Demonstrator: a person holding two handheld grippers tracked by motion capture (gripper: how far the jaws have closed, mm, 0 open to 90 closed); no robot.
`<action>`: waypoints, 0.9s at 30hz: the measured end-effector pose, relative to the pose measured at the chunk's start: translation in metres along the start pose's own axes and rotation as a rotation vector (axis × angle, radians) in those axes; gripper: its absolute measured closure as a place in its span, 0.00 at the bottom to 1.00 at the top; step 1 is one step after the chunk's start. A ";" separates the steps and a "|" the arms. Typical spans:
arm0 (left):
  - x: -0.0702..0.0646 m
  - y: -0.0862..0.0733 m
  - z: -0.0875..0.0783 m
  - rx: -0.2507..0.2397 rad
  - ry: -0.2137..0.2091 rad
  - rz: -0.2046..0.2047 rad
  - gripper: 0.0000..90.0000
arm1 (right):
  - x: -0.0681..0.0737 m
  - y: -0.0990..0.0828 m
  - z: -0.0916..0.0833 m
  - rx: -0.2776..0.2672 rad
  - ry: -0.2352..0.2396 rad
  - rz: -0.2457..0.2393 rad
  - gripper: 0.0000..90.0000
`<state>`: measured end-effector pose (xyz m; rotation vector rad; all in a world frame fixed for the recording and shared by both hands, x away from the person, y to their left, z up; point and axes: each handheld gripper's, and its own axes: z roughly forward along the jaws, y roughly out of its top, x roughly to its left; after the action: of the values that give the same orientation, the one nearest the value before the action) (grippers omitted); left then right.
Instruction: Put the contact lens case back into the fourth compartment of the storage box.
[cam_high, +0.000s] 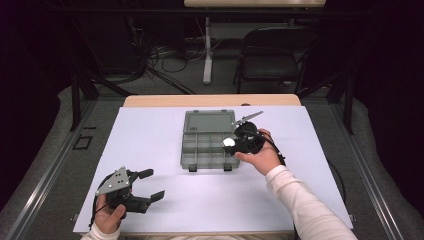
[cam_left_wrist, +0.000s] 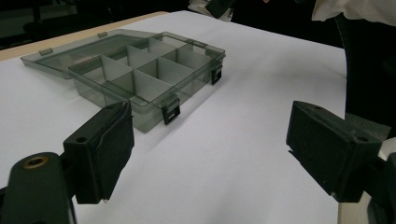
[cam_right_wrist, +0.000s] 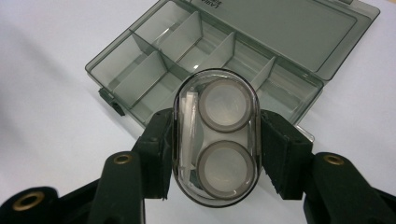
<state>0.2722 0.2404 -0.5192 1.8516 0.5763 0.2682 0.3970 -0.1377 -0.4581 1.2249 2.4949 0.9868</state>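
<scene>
Clear plastic contact lens case (cam_right_wrist: 215, 137) clamped in right gripper (cam_right_wrist: 215, 154), long axis along the jaws, hovering just over organizer box (cam_right_wrist: 154, 70)'s near-right compartments. Left gripper (cam_high: 145, 185) spread empty, well apart.

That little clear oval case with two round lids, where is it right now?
The oval case sits clamped in the right gripper, above the open compartment box.

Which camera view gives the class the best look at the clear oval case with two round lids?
The right gripper view: the oval case sits close up, clamped between the black jaws, both lids plain. The high view shows it as a small pale spot over the organizer box.
</scene>
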 end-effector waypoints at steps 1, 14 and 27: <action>0.000 0.000 0.000 -0.002 -0.003 0.000 0.17 | -0.001 0.001 0.001 0.003 -0.003 -0.003 0.54; 0.000 0.000 0.000 0.000 -0.002 -0.001 0.17 | -0.012 0.017 0.018 0.023 -0.030 0.025 0.54; 0.000 0.000 0.000 -0.003 -0.007 -0.003 0.17 | -0.020 0.028 0.031 0.029 -0.039 0.050 0.54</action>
<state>0.2725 0.2406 -0.5193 1.8477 0.5728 0.2605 0.4408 -0.1262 -0.4662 1.3076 2.4690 0.9323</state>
